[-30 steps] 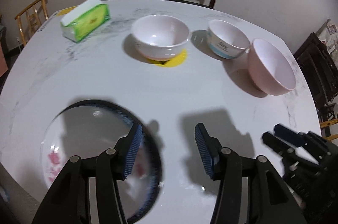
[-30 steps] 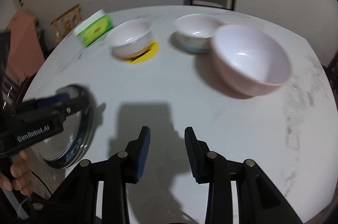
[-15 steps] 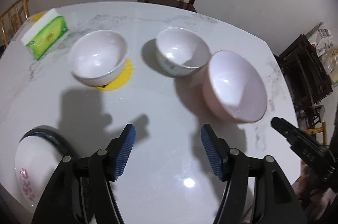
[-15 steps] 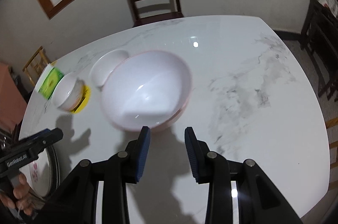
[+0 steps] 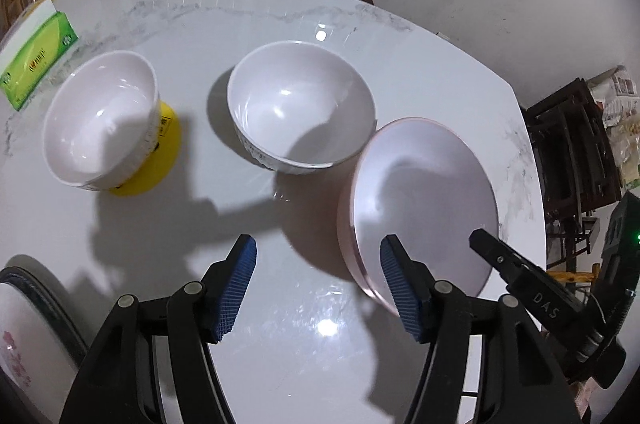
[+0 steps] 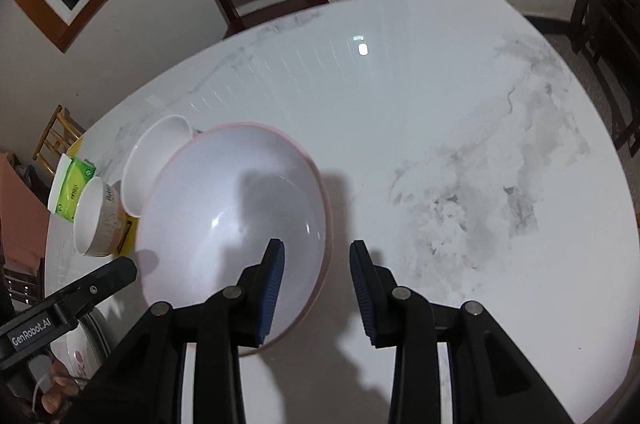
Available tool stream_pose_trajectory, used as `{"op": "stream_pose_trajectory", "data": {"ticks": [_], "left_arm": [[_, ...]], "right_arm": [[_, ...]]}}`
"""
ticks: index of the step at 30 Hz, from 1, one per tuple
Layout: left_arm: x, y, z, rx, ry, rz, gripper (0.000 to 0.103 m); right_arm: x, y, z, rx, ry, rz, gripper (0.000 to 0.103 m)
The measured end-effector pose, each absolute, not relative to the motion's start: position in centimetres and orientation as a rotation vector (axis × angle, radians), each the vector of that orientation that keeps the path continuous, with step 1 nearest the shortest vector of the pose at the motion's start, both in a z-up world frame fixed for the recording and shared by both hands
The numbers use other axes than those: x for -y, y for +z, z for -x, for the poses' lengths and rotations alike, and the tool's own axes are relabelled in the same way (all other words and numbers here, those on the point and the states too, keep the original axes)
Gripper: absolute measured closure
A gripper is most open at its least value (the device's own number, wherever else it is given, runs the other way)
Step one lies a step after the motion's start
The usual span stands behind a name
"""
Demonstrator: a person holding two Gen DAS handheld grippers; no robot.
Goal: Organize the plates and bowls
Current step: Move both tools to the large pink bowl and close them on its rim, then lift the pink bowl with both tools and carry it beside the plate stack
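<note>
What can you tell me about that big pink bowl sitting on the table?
The big pink bowl is the largest of three bowls: pale pink outside, glossy white inside, smooth like ceramic or melamine, and empty. It stands upright on the white marble table, close beside a smaller white bowl. The right claw straddles its near rim, one pad over the inside and one outside, not yet pressing. The left claw hovers open at its other side.

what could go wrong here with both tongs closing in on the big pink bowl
1. The right tongs straddle the rim of the large pink-rimmed bowl with jaws open; a thin rim pinch on a wide, glossy bowl could slip or tip it.
2. The bowl seems to touch the white patterned bowl beside it, so lifting or sliding may knock that one.
3. The left tongs sit close at the same bowl's other edge, jaws just opened, nothing between them; the two tools could collide.
</note>
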State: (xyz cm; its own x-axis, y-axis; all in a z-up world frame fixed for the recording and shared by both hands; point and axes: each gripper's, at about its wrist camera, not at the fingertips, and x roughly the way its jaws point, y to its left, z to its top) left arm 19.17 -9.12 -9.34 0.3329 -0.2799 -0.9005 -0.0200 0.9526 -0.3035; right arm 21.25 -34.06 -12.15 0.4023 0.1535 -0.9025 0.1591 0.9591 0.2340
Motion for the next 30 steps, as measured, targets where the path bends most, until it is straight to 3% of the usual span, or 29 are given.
{"op": "stream_pose_trajectory", "data": {"ticks": [6, 10, 17, 19, 30], "left_arm": [[9.8, -10.8, -19.7, -1.243, -0.172, 0.284, 0.045], [10.3, -11.9, -19.8, -1.257, -0.178, 0.281, 0.053], [10.3, -12.5, -19.8, -1.265, -0.231, 0.327, 0.077], [10.6, -12.2, -19.6, -1.258, -0.255, 0.317, 0.086], [9.7, -11.4, -17.1, -1.268, -0.266, 0.281, 0.087]], "right_arm": [[33.9, -13.8, -22.1, -1.197, -0.011, -0.314, 0.069], [33.6, -14.4, -22.2, -1.219, -0.011, -0.322, 0.069], [33.6, -14.2, -21.7, -1.163, -0.023, -0.320, 0.070], [33.5, -14.3, -21.4, -1.160, -0.014, -0.324, 0.088], [32.0, -13.6, -18.5, -1.180, -0.016, -0.301, 0.089]]}}
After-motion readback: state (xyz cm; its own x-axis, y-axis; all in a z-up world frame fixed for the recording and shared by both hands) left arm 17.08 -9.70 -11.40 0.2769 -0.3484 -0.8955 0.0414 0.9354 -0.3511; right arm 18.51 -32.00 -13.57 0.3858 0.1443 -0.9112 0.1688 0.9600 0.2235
